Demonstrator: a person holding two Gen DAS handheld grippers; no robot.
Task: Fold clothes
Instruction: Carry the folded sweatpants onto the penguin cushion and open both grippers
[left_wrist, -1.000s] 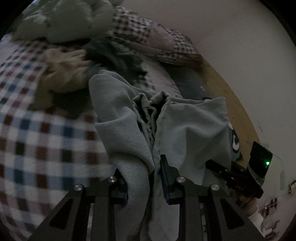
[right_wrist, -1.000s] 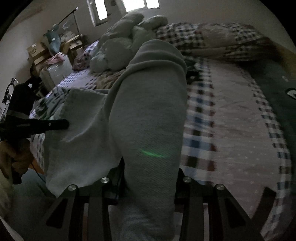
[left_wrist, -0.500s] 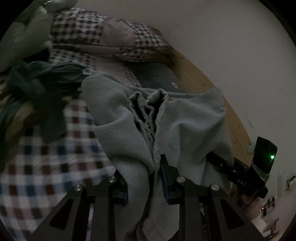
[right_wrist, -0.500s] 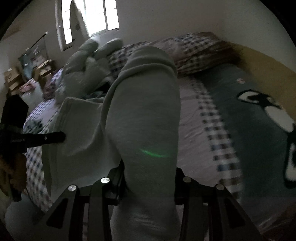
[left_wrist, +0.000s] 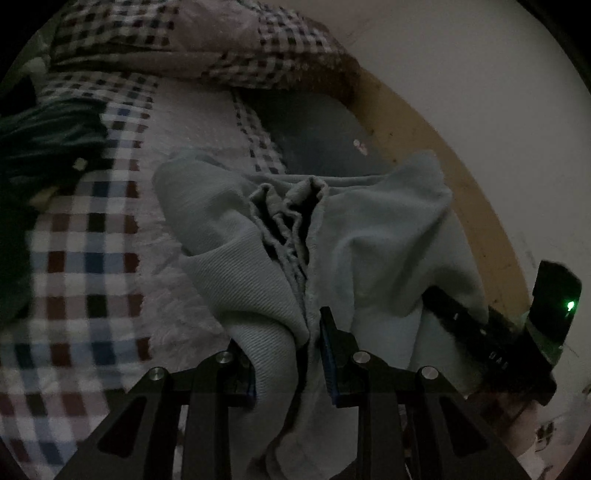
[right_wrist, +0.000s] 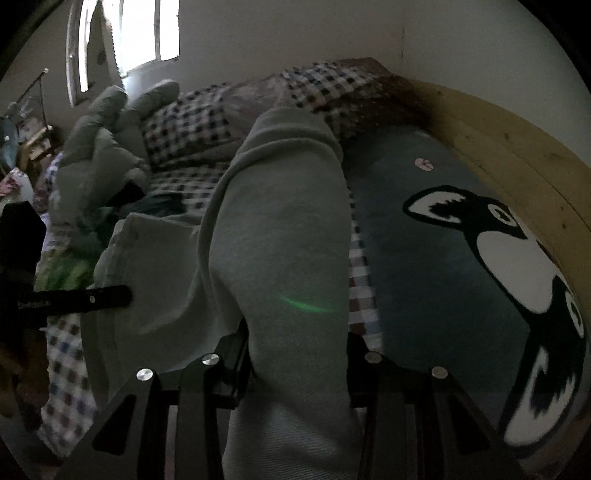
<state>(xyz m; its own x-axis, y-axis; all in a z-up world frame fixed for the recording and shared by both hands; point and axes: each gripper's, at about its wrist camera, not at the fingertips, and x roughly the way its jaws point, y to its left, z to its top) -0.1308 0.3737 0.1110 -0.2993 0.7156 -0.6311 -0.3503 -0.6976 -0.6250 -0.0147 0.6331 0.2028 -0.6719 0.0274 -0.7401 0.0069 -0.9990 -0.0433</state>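
A pale grey ribbed garment (left_wrist: 354, 236) hangs bunched in the air above the bed, held by both grippers. My left gripper (left_wrist: 291, 354) is shut on a gathered fold of it, cloth spilling over both fingers. In the left wrist view my right gripper (left_wrist: 443, 306) reaches in from the right, its tips buried in the same cloth. Seen from the right wrist, the garment (right_wrist: 280, 236) stands up thick between the fingers of my right gripper (right_wrist: 295, 354), which is shut on it. My left gripper (right_wrist: 114, 295) shows at the left, pinching the garment's other part.
Below lies a bed with a checked blanket (left_wrist: 85, 266) and checked pillows (right_wrist: 229, 107). A dark mat with a black-and-white animal picture (right_wrist: 498, 258) covers the bed's right side beside a wooden rail (right_wrist: 517, 136). A dark green garment (left_wrist: 40, 147) and a pale padded coat (right_wrist: 96, 147) lie further back.
Both grippers have swung to the right with the garment, from over the checked blanket and clothes pile toward the dark mat and wooden rail. The grip on the cloth is unchanged.
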